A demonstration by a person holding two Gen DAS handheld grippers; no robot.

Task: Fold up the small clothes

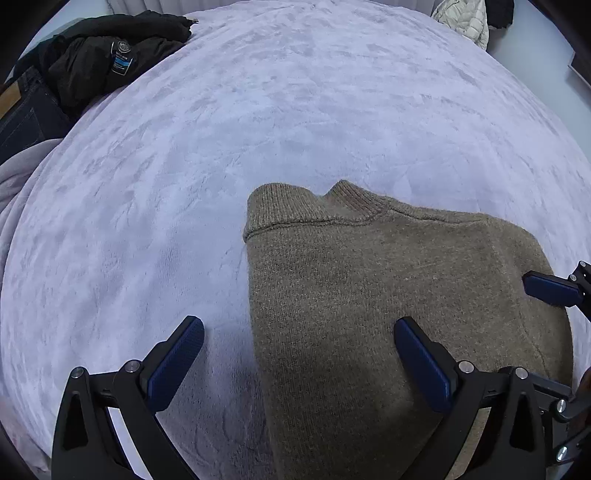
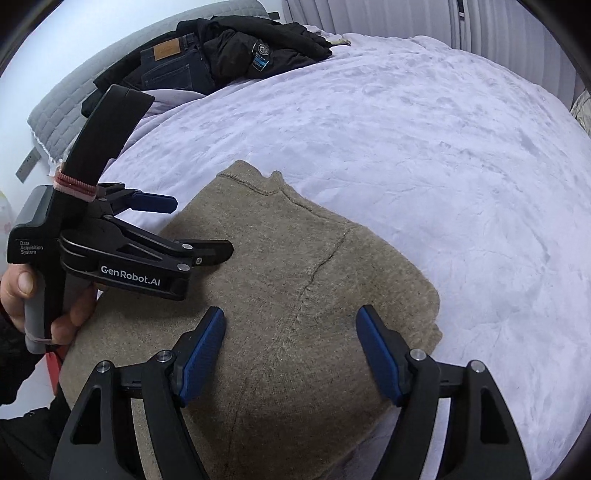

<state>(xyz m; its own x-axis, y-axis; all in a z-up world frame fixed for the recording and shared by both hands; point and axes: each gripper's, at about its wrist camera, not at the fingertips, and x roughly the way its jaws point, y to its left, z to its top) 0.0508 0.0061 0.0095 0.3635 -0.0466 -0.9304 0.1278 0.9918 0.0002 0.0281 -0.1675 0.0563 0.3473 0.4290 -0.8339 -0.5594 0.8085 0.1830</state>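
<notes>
A brown knit sweater [image 1: 369,288] lies folded on the lilac bed cover [image 1: 221,147], collar at its far end. It also shows in the right wrist view [image 2: 280,280]. My left gripper [image 1: 299,332] is open and empty, hovering over the sweater's left edge. My right gripper [image 2: 291,325] is open and empty above the sweater's near part. The left gripper's body shows at the left of the right wrist view [image 2: 199,229], held by a hand. One right fingertip [image 1: 550,286] shows at the right edge of the left wrist view.
A pile of black clothes [image 1: 107,55] and dark jeans [image 2: 173,66] lies at the bed's far left. A white puffer jacket [image 1: 465,18] is at the far right. A grey quilted headboard [image 2: 59,110] stands at the left. Curtains [image 2: 406,18] hang behind.
</notes>
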